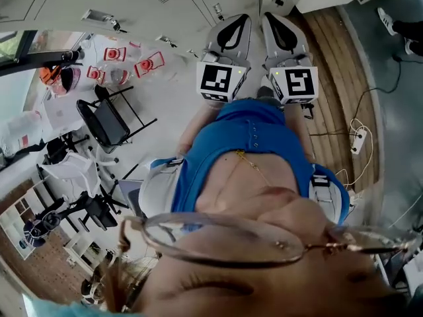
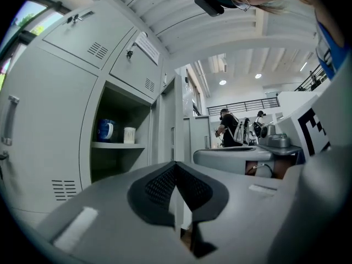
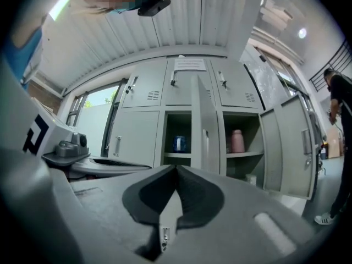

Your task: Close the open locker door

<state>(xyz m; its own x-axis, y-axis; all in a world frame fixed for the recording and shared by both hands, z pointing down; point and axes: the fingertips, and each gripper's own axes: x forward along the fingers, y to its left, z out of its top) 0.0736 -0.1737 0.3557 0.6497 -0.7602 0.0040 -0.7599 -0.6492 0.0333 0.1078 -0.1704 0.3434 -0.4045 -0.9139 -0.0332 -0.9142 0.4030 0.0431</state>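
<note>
You're still on the approach. Your left gripper [image 1: 236, 26] and right gripper [image 1: 276, 25] both have their jaws pressed together on nothing, side by side and well short of the lockers. The open locker door [image 3: 207, 136] stands edge-on ahead, between the mug [image 3: 180, 143] shelf and the bottle [image 3: 237, 141] shelf. Next, I'd judge, move in and push its face until it swings shut.

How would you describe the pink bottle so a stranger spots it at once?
Look at the bank of grey lockers. Two compartments stand open side by side; the pink bottle stands on the right one's shelf. The left one holds a blue mug instead.
</note>
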